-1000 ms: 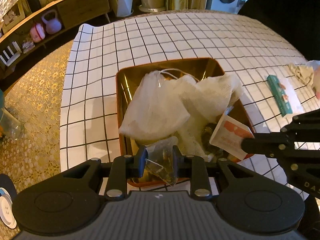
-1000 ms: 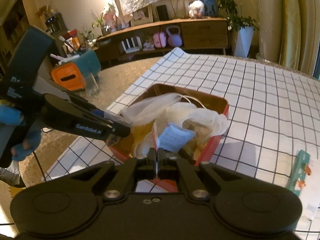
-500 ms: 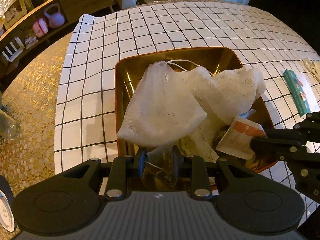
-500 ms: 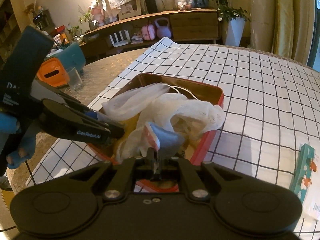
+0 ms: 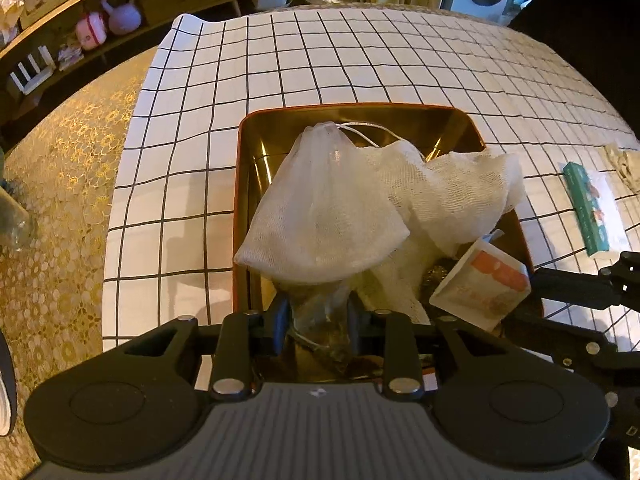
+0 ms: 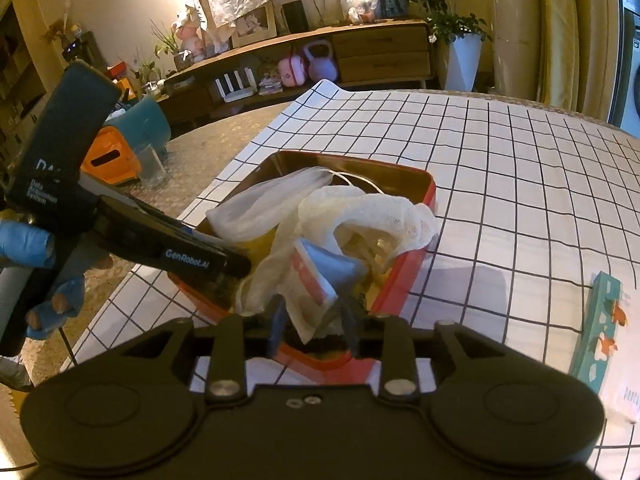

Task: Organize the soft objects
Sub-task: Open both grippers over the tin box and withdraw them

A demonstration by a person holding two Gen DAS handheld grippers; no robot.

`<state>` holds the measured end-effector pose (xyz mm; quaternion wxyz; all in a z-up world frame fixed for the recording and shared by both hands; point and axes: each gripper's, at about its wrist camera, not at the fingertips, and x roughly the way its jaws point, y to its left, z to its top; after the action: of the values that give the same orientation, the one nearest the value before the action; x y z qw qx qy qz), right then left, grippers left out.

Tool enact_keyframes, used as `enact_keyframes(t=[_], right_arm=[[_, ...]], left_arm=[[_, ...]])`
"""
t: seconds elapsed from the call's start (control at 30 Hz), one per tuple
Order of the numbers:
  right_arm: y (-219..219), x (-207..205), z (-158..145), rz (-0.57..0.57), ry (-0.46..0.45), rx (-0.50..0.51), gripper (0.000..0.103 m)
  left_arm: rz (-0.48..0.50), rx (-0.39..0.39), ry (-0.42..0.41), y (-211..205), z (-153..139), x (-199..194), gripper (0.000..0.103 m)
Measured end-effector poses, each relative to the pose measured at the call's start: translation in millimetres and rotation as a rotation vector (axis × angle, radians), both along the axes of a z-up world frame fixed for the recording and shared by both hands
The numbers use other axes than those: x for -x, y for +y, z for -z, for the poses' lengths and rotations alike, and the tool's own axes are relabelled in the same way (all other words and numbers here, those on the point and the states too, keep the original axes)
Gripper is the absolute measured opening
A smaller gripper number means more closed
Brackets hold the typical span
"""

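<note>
An orange tin with a gold inside stands on the checked tablecloth, holding a white mesh pouch and white gauze cloth. My left gripper is at the tin's near edge, its fingers around a small clear sachet. My right gripper has its fingers apart, and a white and orange packet rests loosely between them, down in the tin.
A teal and white tissue pack lies on the cloth right of the tin. A crumpled beige item lies beyond it. The table's left edge drops to a gold patterned floor. A sideboard stands behind.
My right gripper has opened and let the white and orange packet down into the tin. My left gripper has lowered into the tin's near edge with the sachet.
</note>
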<state>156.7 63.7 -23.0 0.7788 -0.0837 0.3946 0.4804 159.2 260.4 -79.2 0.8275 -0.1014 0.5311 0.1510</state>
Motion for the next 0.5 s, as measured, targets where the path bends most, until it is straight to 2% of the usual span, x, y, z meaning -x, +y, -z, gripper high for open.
enact_keyframes(t=[0.3, 0.33, 0.37, 0.43, 0.5], right_arm=[[-20.2, 6.2, -14.5, 0.010, 0.001, -0.044, 0.040], [-22.9, 6.8, -15.8, 0.010, 0.002, -0.047, 0.040], [-25.6, 7.5, -17.4, 0.012, 0.001, -0.051, 0.040], [-31.1, 9.1, -20.6, 0.015, 0.000, -0.061, 0.041], [-37.1, 10.9, -24.6, 0.017, -0.001, -0.075, 0.042]], left_arm=[[0.014, -0.007, -0.047, -13.3, -22.5, 10.3, 0.030], [0.013, -0.008, -0.053, -14.6, -25.0, 11.2, 0.035], [0.012, -0.006, -0.062, -15.1, -27.2, 12.1, 0.054], [0.000, -0.017, -0.086, -17.2, -31.4, 15.5, 0.074], [-0.005, -0.038, -0.091, -19.6, -34.1, 16.2, 0.074]])
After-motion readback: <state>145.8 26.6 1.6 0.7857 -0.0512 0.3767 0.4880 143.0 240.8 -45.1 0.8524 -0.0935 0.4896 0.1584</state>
